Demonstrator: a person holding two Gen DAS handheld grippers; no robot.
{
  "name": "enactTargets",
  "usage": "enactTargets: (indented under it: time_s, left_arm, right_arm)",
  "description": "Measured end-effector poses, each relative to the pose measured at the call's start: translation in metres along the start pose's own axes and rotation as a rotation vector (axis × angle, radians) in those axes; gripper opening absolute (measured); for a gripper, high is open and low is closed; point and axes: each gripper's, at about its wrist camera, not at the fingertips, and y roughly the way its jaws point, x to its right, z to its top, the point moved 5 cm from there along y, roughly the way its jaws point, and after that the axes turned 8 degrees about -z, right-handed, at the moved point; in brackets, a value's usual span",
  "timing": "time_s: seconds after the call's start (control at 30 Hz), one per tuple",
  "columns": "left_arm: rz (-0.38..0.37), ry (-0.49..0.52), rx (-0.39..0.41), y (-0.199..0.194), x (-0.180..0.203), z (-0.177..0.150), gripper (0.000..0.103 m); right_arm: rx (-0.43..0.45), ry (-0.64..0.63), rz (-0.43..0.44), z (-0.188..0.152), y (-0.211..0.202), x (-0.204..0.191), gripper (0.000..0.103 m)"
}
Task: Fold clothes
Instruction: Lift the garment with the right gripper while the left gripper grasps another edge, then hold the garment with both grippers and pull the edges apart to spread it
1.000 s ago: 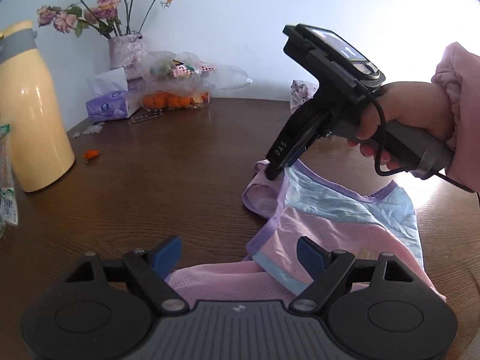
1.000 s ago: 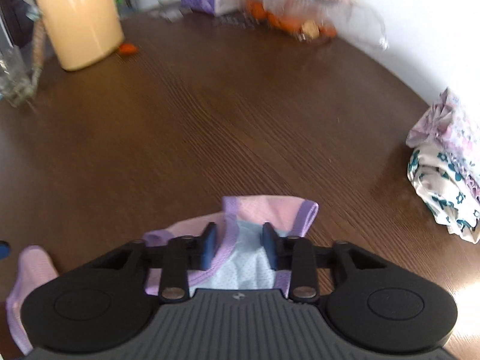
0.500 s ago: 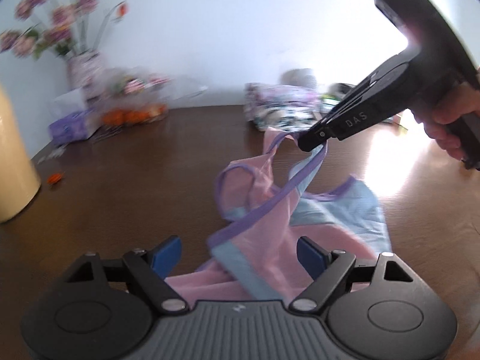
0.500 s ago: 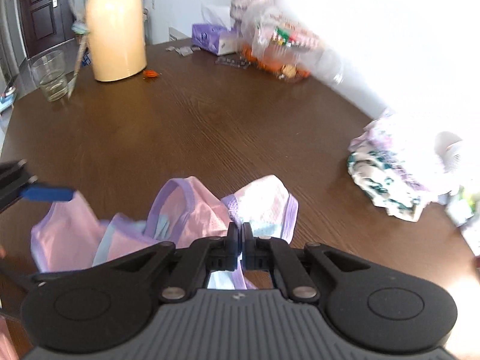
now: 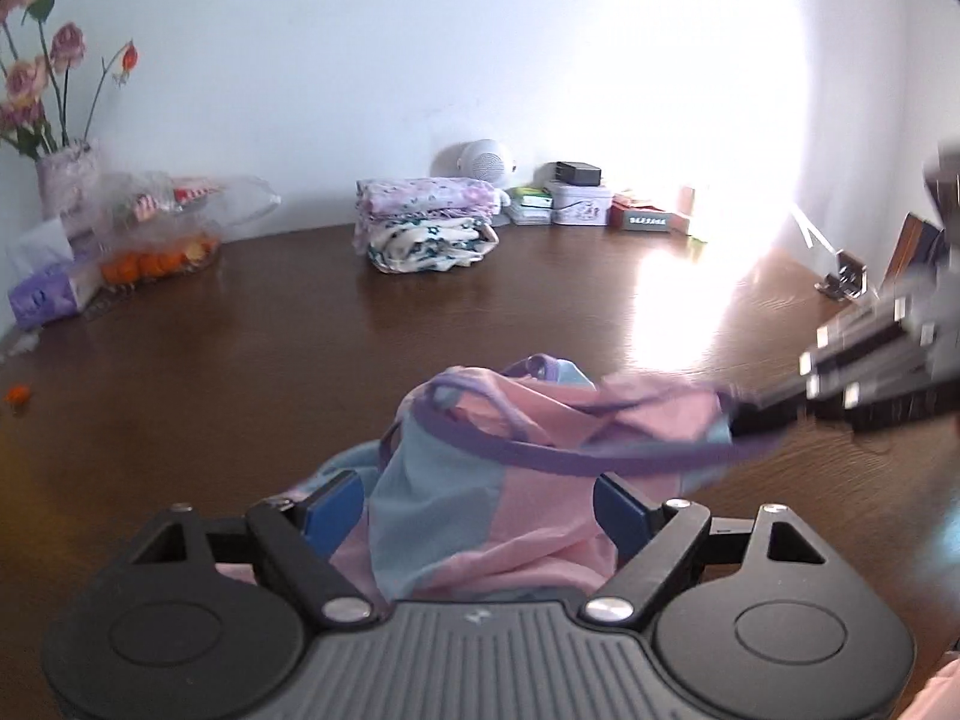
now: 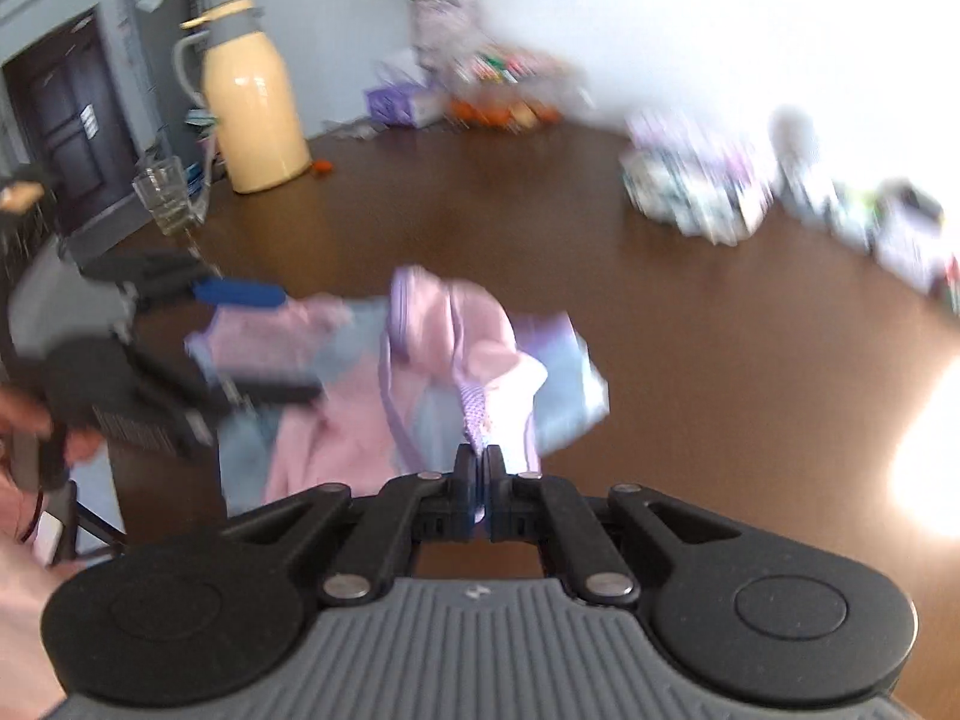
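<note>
Pink-and-blue garment [image 5: 498, 498] lay bunched between the spread fingers of the left gripper [image 5: 480, 501], ungripped; right gripper [image 6: 479, 474] was clamped on its purple trim [image 6: 477, 420], stretching it rightward over the table [image 5: 240, 324].

Ahead of me the brown table [image 5: 252, 324] runs back to the white wall [image 5: 360, 60]. At my ten o'clock a vase of pink roses [image 5: 57, 180] stands behind a purple tissue box [image 5: 45, 297] and a clear bag of oranges [image 5: 159, 252]. At twelve sits a small white speaker [image 5: 483, 159]; at one, a tin [image 5: 581, 204]. My other view shows a yellow thermos [image 6: 252, 99] at eleven, a glass [image 6: 165, 195] beside it.
</note>
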Motion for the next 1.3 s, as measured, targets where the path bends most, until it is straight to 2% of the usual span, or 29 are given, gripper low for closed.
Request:
enactTargets:
  time_s: [0.1,0.2,0.33,0.57,0.67,0.7,0.73,0.77,0.8,0.9,1.0,1.13,1.3]
  left_arm:
    - [0.048,-0.020,-0.014,0.004,-0.003,0.004,0.083]
    - [0.089,-0.024,-0.035,0.015,-0.003,0.010,0.083]
    - [0.124,-0.006,-0.059,0.031,0.001,0.016,0.083]
    - [0.228,0.035,-0.085,0.052,-0.004,0.031,0.079]
    - [0.237,0.048,-0.109,0.063,-0.007,0.035,0.075]
    - [0.238,0.051,-0.119,0.067,-0.009,0.036,0.071]
    - [0.236,0.054,-0.130,0.071,-0.010,0.038,0.067]
    - [0.227,0.060,-0.141,0.076,-0.009,0.040,0.060]
    - [0.214,0.066,-0.154,0.081,-0.009,0.042,0.053]
    - [0.160,0.067,-0.211,0.097,-0.005,0.041,0.042]
    - [0.119,0.079,-0.261,0.106,0.002,0.035,0.040]
    - [0.092,0.098,-0.280,0.107,0.009,0.029,0.036]
    - [0.114,0.138,-0.293,0.106,0.012,0.026,0.008]
  right_arm:
    - [-0.017,0.100,-0.008,-0.029,0.009,0.012,0.002]
    - [-0.010,0.138,-0.032,-0.040,0.020,0.015,0.006]
    - [0.044,0.083,-0.095,-0.036,0.022,0.012,0.022]
    - [0.109,0.023,-0.122,-0.023,0.030,0.008,0.028]
    - [0.110,0.038,-0.110,-0.021,0.034,0.011,0.028]
    - [0.110,0.034,-0.110,-0.021,0.035,0.011,0.021]
    - [0.110,0.030,-0.111,-0.021,0.035,0.011,0.009]
    - [0.110,0.025,-0.111,-0.021,0.035,0.011,0.007]
    - [0.116,0.021,-0.117,-0.020,0.035,0.011,0.007]
    - [0.163,0.006,-0.155,-0.017,0.027,0.012,0.005]
    - [0.233,0.011,-0.197,-0.011,0.014,0.017,0.004]
    - [0.336,0.015,-0.252,-0.002,-0.005,0.024,0.004]
    - [0.408,0.018,-0.268,0.009,-0.024,0.028,0.004]
